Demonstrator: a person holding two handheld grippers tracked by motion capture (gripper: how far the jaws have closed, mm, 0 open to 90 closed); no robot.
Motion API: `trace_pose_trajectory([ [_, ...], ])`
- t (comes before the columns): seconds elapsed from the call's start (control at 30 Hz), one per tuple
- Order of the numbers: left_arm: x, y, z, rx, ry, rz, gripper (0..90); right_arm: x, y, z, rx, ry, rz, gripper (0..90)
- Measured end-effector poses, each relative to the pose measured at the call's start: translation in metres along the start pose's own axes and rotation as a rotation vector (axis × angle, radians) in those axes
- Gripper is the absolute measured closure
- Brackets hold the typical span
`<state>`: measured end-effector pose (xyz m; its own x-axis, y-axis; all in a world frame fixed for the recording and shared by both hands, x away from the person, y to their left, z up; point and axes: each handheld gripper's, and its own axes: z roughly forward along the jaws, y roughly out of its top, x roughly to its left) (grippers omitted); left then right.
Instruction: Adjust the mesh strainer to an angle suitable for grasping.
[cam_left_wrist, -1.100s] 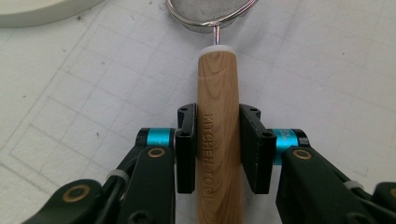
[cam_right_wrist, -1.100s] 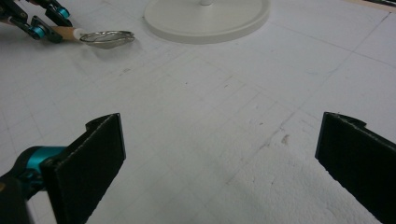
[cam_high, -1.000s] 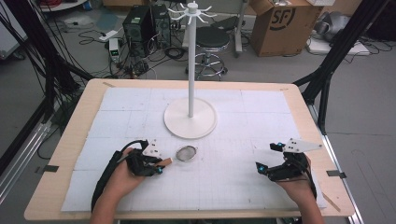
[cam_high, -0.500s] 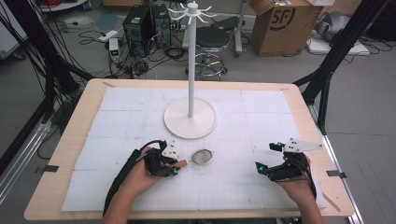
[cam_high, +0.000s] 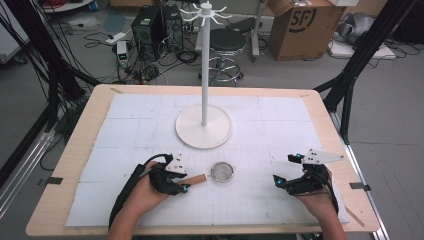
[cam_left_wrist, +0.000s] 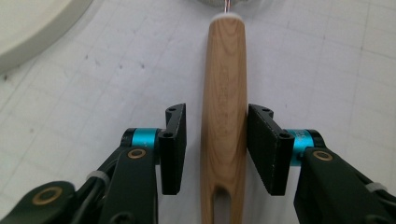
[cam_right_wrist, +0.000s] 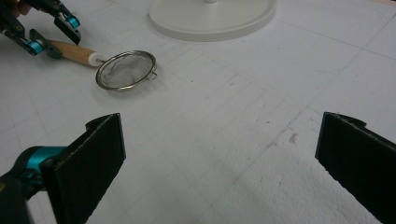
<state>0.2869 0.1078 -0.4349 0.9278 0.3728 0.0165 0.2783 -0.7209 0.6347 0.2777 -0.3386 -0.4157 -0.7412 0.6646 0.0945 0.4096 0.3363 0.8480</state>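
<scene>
A small metal mesh strainer (cam_high: 222, 172) with a wooden handle (cam_high: 197, 178) lies on the white mat (cam_high: 260, 130), in front of the stand. My left gripper (cam_high: 184, 183) straddles the handle (cam_left_wrist: 224, 93). Its jaws have just been opening: a gap shows beside one pad, and the other sits right at the wood, so the handle lies loose between them. My right gripper (cam_high: 286, 170) rests at the mat's front right with its jaws (cam_right_wrist: 222, 126) wide apart and nothing between them. From there the strainer bowl (cam_right_wrist: 126, 70) shows to the left with the left gripper (cam_right_wrist: 51, 35) at its handle.
A white hook stand (cam_high: 204, 126) with a tall pole rises from a round base at the mat's middle back. The wooden table edge (cam_high: 65, 165) frames the mat. Black frame legs, a cardboard box (cam_high: 300, 25) and a stool stand beyond the table.
The left hand slid the strainer to the right across the mat, then its jaws parted from the handle. The right hand stayed where it was.
</scene>
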Motion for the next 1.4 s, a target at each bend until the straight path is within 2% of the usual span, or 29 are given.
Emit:
trace_pose_trajectory([
  [0.13,0.002,-0.007,-0.006,-0.007,-0.003,-0.005,65.8,0.000,0.000,0.002,0.005,-0.001,0.000,0.4],
  [0.27,-0.001,-0.002,-0.003,0.000,0.003,0.034,67.0,0.000,0.000,0.004,0.011,0.001,-0.005,0.4],
  [0.37,-0.004,0.006,0.001,0.004,-0.007,0.060,69.5,-0.001,0.000,0.005,0.008,-0.002,-0.005,0.4],
  [0.63,-0.012,0.024,0.014,0.015,-0.014,0.099,69.4,-0.001,0.000,0.003,0.009,0.000,-0.003,0.4],
  [0.83,-0.020,0.041,0.028,0.013,-0.035,0.134,69.2,-0.001,0.000,0.002,0.006,-0.001,0.002,0.4],
  [1.13,-0.032,0.072,0.051,0.038,-0.063,0.202,69.1,-0.001,0.000,0.003,0.009,0.000,-0.003,0.4],
  [1.27,-0.037,0.078,0.059,0.032,-0.079,0.221,67.0,-0.002,-0.001,0.003,0.006,0.000,0.003,0.4],
  [1.3,-0.037,0.077,0.059,0.037,-0.072,0.225,64.5,-0.002,-0.001,0.002,0.005,-0.001,0.000,0.4],
  [1.4,-0.034,0.075,0.057,0.027,-0.053,0.204,56.2,-0.002,-0.001,0.002,0.007,-0.001,0.004,0.4],
])
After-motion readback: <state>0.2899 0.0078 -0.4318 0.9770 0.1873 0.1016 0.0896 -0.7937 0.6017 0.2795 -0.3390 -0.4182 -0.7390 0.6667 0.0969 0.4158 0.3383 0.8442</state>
